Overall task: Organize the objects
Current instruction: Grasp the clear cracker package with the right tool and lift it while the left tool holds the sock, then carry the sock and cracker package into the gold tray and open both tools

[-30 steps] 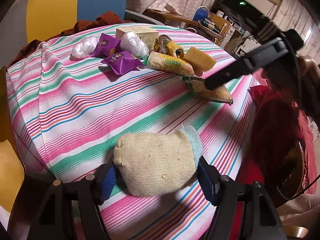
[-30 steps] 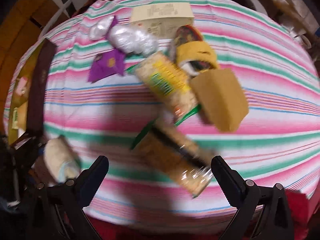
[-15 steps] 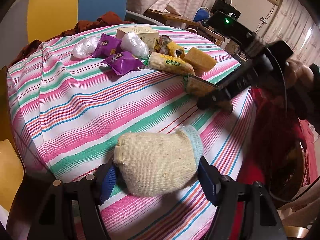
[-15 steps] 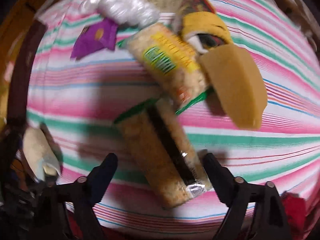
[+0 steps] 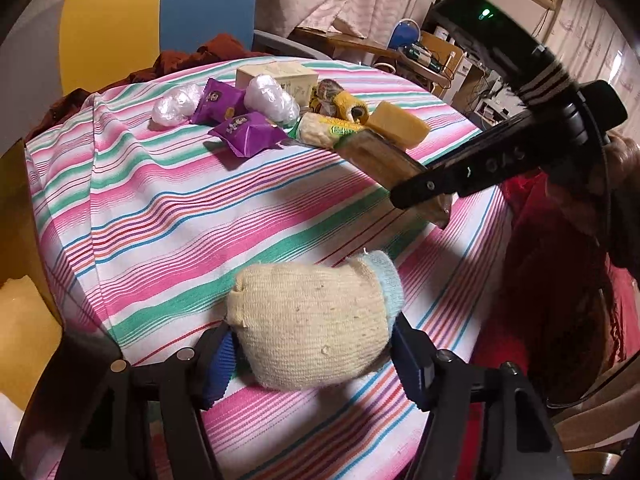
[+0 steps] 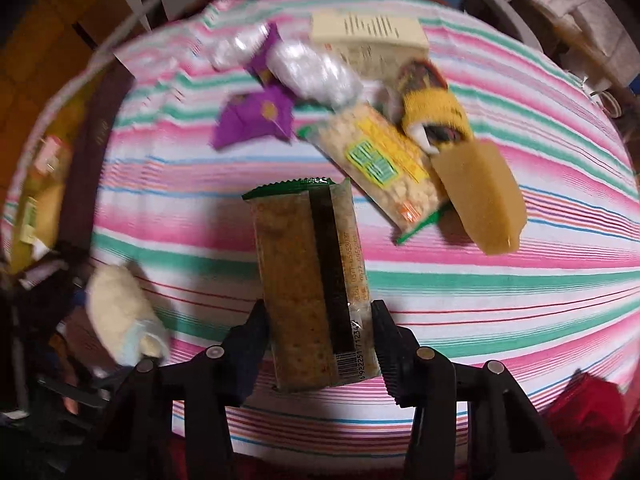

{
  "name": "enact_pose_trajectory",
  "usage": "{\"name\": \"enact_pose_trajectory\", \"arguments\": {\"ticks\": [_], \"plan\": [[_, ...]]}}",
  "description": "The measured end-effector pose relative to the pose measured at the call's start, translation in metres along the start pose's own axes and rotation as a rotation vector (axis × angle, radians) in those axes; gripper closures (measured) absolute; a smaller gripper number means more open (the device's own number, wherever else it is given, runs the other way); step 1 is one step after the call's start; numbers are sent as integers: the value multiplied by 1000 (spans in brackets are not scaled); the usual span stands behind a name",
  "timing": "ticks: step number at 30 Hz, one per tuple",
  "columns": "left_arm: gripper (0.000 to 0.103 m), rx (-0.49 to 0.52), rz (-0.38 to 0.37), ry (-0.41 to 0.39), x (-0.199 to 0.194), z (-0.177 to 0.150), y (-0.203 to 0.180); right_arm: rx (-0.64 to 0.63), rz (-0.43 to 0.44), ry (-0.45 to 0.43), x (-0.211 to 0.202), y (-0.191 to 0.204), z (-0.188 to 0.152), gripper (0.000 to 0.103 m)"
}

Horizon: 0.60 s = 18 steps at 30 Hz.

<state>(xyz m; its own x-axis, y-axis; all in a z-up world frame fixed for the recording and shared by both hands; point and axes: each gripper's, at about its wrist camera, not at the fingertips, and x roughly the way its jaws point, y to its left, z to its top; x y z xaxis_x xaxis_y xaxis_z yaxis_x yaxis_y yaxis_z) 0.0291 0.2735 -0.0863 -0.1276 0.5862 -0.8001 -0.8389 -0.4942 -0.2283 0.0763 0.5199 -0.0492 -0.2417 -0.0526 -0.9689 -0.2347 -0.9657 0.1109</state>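
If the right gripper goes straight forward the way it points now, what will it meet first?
The right gripper already grips the brown snack bar. Straight ahead, past the bar's far end, the purple snack packet and a white plastic-wrapped bundle seem nearest that line; depth is unclear.

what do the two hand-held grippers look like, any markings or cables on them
Both are black plastic clamp frames with silver pivot screws. The left hand-held gripper has blue ribbed pads; the right hand-held gripper has black ribbed pads. From the left view its body shows embossed lettering, a green light, white stripes and a thin black cable.
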Motion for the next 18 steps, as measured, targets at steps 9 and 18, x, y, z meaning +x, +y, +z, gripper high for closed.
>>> {"name": "enact_pose_trajectory", "arguments": {"ticks": [9, 18], "plan": [[34, -47, 23, -140, -57, 5, 12, 55, 134, -193, -26, 88, 15, 53], [34, -278, 177, -269, -129, -11, 89, -50, 288, -283, -21, 188, 51, 53]]}}
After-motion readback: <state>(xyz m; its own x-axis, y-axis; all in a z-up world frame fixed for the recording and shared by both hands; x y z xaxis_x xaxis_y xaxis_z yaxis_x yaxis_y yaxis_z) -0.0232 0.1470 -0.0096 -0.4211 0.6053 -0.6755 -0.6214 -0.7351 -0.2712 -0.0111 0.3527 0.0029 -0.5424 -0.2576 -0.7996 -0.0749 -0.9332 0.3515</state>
